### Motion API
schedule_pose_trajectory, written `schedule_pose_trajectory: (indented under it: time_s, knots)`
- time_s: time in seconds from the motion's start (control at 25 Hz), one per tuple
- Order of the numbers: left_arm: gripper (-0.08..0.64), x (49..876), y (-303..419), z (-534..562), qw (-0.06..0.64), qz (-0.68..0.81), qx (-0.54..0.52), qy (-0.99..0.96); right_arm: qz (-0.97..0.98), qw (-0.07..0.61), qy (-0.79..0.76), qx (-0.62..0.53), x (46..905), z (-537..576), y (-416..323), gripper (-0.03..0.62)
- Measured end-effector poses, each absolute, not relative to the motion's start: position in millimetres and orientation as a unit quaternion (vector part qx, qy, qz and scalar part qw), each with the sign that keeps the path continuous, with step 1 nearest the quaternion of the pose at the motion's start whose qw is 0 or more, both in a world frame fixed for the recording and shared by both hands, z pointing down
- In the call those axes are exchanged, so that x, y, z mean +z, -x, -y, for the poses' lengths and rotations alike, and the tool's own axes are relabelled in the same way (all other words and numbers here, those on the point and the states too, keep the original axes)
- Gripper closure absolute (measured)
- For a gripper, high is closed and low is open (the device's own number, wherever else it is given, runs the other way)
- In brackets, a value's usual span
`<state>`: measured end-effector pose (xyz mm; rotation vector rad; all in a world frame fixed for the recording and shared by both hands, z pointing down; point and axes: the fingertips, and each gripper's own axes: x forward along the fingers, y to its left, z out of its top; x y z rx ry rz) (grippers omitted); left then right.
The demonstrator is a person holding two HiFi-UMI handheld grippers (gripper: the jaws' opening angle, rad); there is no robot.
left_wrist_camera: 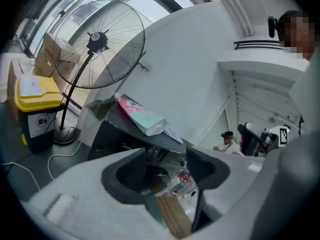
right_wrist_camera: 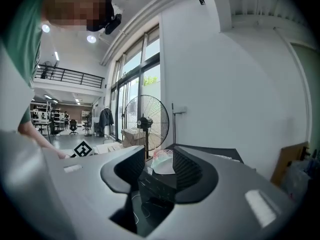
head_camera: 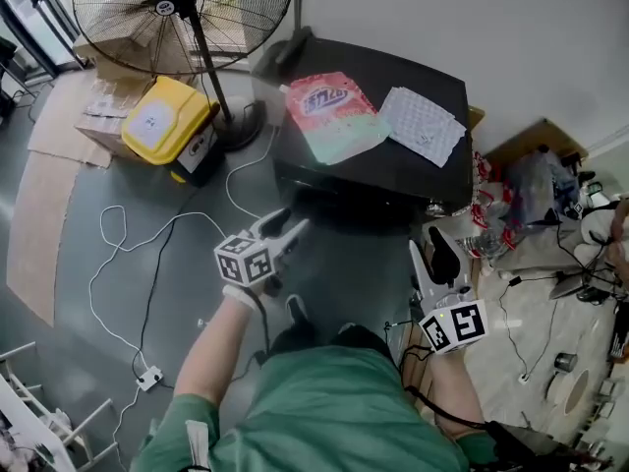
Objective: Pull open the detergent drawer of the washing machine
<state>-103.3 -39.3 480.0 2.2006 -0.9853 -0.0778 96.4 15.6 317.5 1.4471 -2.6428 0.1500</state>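
Washer [head_camera: 393, 170] set against wall, bag [head_camera: 334, 116] and sheet [head_camera: 423, 124] laid on top; drawer not made out on dark front [right_wrist_camera: 155, 186]. Left gripper [head_camera: 291, 226] and right gripper [head_camera: 433, 254] held short of front, jaws apart, nothing gripped. Fan [head_camera: 187, 8] stood beside.

1 washer [head_camera: 418, 72], 1 fan [head_camera: 182, 8], 1 yellow bin [head_camera: 167, 118], 1 detergent bag [head_camera: 334, 116], 2 tools [head_camera: 292, 222] [head_camera: 429, 254].

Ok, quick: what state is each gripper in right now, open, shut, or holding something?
Left gripper: open, nothing between its jaws.
Right gripper: open, nothing between its jaws.
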Motion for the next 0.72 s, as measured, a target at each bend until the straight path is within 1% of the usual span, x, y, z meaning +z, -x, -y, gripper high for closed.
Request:
schedule_pose_trajectory:
  time_s: [0.44, 0.72]
  knots:
    - [0.302, 560.0, 64.6, 106.6, 0.400, 0.372, -0.002, -0.838, 0.873, 0.079, -0.476, 0.070, 347.2, 13.7, -128.6, 0.434]
    - [0.288, 611.1, 60.2, 145.4, 0.449, 0.408, -0.035, -0.794, 0.891, 0.098, -0.437, 0.074, 359.6, 42.3, -156.5, 0.434]
